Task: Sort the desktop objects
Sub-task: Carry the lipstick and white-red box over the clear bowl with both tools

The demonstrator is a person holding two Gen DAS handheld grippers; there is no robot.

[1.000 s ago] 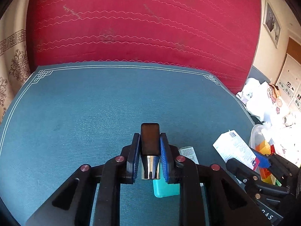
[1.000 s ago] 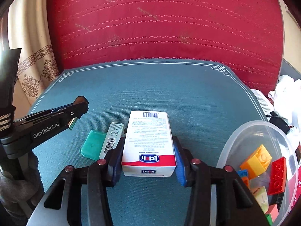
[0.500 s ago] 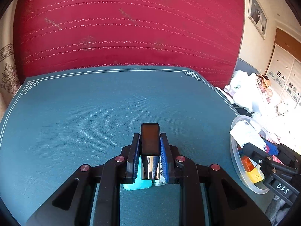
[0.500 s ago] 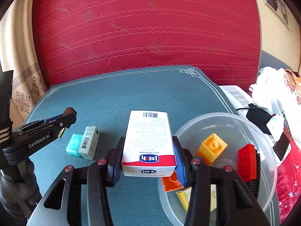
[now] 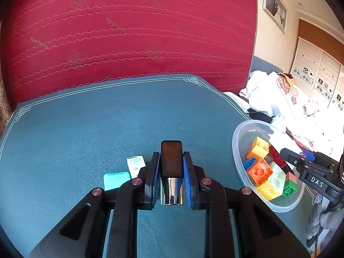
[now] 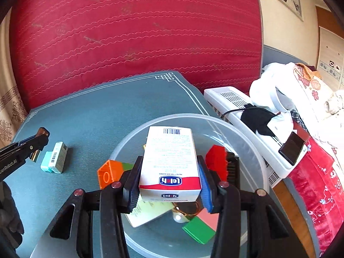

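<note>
On the teal mat, our right gripper clamps the white box above the brick-filled bowl; our left gripper grips a lighter. Two small items remain unsorted.

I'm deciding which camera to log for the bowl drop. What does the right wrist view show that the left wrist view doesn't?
Only the right wrist view: the right gripper shut on the white box, held over the clear bowl.

Only the left wrist view: the left gripper shut on a black-and-chrome lighter from behind.

Both: the bowl with toy bricks, the teal case and small carton on the blue mat.
</note>
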